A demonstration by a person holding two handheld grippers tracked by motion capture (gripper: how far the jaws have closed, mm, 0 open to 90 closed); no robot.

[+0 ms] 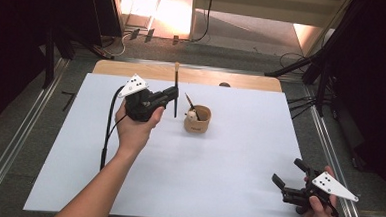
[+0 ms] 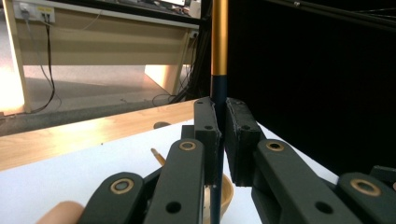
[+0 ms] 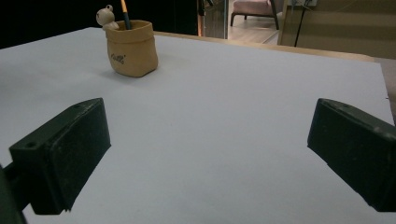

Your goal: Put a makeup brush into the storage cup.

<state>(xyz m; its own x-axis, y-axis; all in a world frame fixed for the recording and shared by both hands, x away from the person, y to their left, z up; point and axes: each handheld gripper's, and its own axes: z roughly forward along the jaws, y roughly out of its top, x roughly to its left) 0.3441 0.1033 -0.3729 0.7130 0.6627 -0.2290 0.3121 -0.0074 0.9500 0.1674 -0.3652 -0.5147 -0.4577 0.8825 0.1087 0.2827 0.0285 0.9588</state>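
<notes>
From the high view my left gripper (image 1: 173,95) clamps a slim dark brush with a gold handle (image 1: 176,87) upright beside the tan pot (image 1: 197,120). The left gripper view shows a mid-shaft grip on something light, stiff and slippery. In the right gripper view my right gripper (image 3: 208,154) gapes wide, empty.

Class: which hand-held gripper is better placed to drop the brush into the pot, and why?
Left. The left hand-held gripper already clamps the brush upright beside the pot; the right hand-held gripper sits open, far off.
</notes>
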